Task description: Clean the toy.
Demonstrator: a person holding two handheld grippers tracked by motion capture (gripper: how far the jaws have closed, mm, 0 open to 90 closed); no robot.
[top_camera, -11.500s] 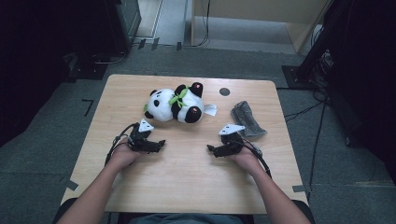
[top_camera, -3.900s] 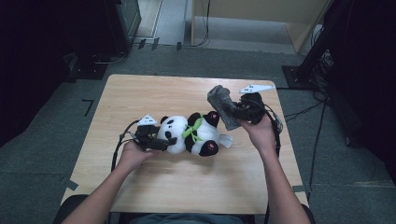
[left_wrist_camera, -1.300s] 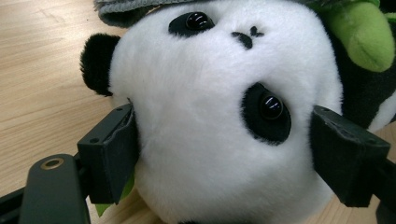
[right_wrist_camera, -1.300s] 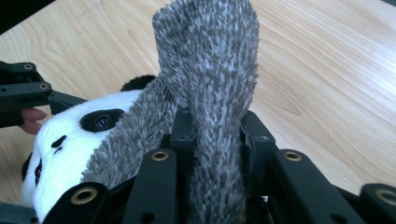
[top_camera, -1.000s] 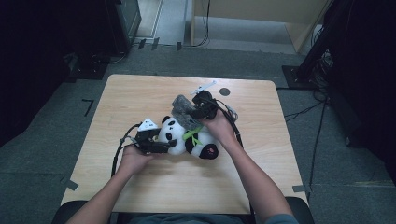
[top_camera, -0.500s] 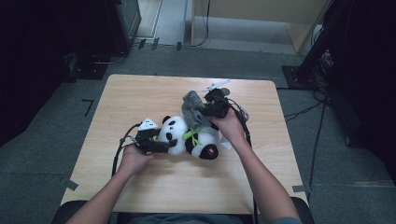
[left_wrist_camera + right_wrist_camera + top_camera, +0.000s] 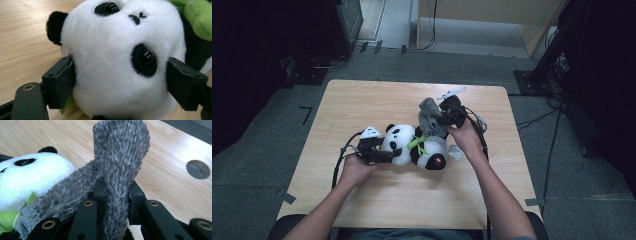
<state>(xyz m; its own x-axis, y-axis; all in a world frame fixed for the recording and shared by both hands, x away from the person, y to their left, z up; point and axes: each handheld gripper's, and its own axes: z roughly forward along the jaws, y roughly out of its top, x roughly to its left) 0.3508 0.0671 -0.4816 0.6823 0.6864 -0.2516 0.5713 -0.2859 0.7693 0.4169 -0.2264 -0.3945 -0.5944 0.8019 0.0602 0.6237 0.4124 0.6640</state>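
**Two tongs, two soft things: a panda and a grey fuzzy cloth**

Two tongs are at work near the middle of the wooden surface [image 7: 362,107]. The left tongs [image 7: 384,156] come in from the person's left hand [image 7: 354,169] and are clamped on the head of the plush panda [image 7: 414,146]. In the left gripper view the two black jaws press into the white fur on either side of the panda's face [image 7: 120,62], one beside the cheek below the black ear, the other just past the eye patch. The panda lies on its side on the surface, head toward the left tongs, body and dark legs toward the right, with a green plush piece [image 7: 418,145] at its neck.

The right tongs [image 7: 438,120], held in the right hand [image 7: 467,140], are closed on a grey fuzzy cloth [image 7: 430,116]. In the right gripper view the jaws pinch a fold of the cloth [image 7: 120,170] between them; one end stands up above the jaws, while the other end trails down and left, touching the panda's head [image 7: 30,180] and the green piece [image 7: 7,217]. From the high view the cloth is lifted off the surface and hangs over the panda's body.

A round grey hole [image 7: 198,169] in the surface lies beyond the right tongs. A white tag [image 7: 455,152] sticks out from the panda, just beside the right hand.
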